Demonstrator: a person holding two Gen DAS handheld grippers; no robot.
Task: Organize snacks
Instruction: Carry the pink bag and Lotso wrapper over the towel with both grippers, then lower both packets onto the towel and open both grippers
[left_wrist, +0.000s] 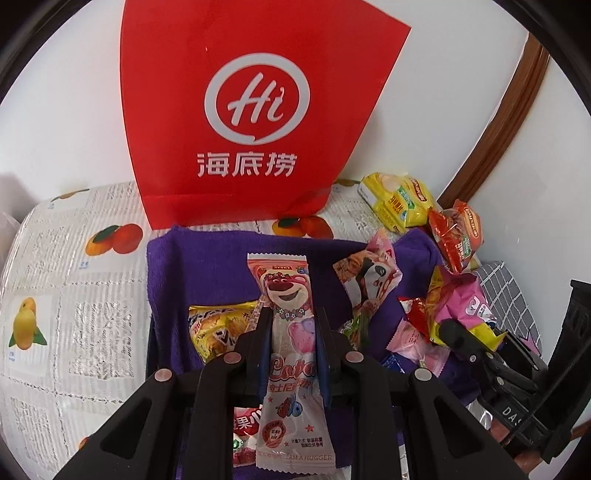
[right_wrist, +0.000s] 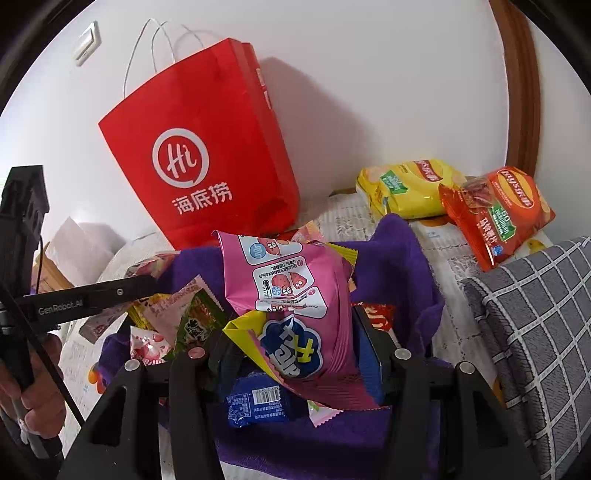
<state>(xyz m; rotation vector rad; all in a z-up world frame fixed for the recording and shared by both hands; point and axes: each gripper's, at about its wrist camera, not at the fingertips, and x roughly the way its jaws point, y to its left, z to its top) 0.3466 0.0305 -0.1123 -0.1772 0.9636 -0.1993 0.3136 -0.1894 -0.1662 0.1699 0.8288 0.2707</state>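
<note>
I am gripping a bear candy packet (left_wrist: 291, 354) in my left claw (left_wrist: 291, 332) and a pink snack bag (right_wrist: 295, 306) in my right claw (right_wrist: 295, 354); loose snacks (right_wrist: 177, 317) are lying beside them, unsorted.

Left tool (left_wrist: 291, 332): matte black plastic construction. Two narrow fingers (left_wrist: 263, 334) carry blue pads on their inner faces. Behind them, four black link arms fan outward, each with an elongated cut-out. Round, pinkish metal pivot pins (left_wrist: 163, 375) mark the joints.

Right tool (right_wrist: 295, 343): same black build, same fanned link arms and silver-pink pivot pins (right_wrist: 402, 353). A blue pad shows on the inner face of one finger (right_wrist: 371, 360).

Seen from the right wrist view, the left tool's side bears white lettering "GenRobot.AI" (right_wrist: 61, 307) and a small screw. A thin black cable (right_wrist: 48, 363) runs diagonally past its handle. A hand (right_wrist: 35, 398) wraps the black handle; no sleeve is visible.
</note>
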